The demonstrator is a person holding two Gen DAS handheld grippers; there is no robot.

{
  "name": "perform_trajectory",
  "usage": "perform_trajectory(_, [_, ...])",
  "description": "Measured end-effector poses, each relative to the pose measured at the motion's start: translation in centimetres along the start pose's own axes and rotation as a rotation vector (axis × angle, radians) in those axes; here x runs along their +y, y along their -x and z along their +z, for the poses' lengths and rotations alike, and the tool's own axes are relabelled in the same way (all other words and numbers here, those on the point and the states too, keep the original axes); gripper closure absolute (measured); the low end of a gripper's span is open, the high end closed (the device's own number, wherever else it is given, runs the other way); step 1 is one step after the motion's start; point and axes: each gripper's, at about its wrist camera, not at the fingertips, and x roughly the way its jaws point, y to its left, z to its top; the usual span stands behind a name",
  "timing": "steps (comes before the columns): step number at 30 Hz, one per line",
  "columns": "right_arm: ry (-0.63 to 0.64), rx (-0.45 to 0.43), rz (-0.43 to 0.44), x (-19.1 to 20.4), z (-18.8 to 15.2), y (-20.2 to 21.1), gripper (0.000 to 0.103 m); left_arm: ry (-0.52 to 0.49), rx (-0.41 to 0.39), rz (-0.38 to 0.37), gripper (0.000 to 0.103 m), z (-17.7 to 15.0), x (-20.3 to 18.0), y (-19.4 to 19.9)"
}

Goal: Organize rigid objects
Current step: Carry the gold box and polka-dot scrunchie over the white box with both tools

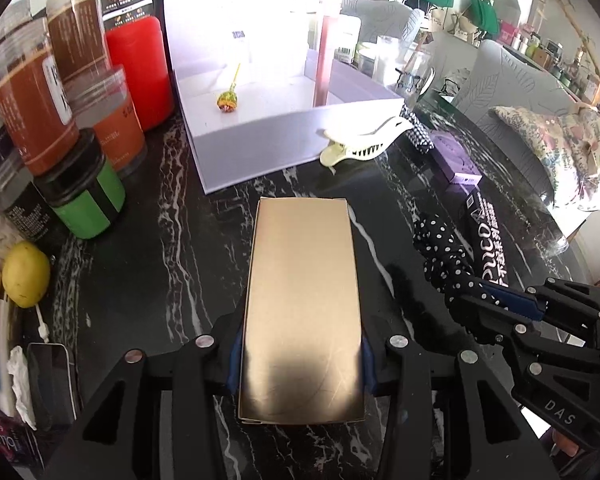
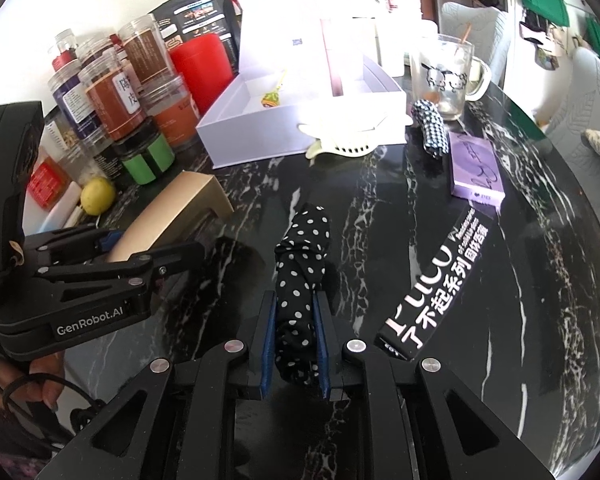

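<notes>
Here, by parts:
Table [image 1: 172,240]: black marble with white veins; bare stretch between the gold box and the white box; far right edge curving away beside a grey chair.
Left rim: crowded with jars [image 1: 56,92], a green-banded jar [image 1: 88,196] and a lemon [image 1: 26,274].
White box [image 1: 260,136]: open, straight ahead, a lollipop [image 1: 228,100] inside; cream hair clip [image 1: 360,144] touching its front right corner.
Right side: black printed box [image 2: 436,284] and purple box [image 2: 476,168] lying flat, well apart from the white box.
Left gripper [image 1: 300,364]: pads pressed on both long sides of the gold box [image 1: 304,300], partly closed around it.
Right gripper [image 2: 296,344]: nearly shut, clamping the polka-dot roll [image 2: 300,268], just right of the gold box.
</notes>
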Motion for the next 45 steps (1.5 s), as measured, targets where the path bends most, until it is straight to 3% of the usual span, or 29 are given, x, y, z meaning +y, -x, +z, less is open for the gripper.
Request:
perform_trajectory(27, [0.123, -0.147, 0.005, 0.9, 6.2, 4.1, 0.086, -0.068, -0.166, 0.014, 0.060, 6.7, -1.7, 4.4])
perform_trajectory(45, [0.116, -0.191, 0.005, -1.8, 12.9, 3.1, 0.086, -0.072, -0.213, 0.032, 0.059, 13.1, -1.1, 3.2])
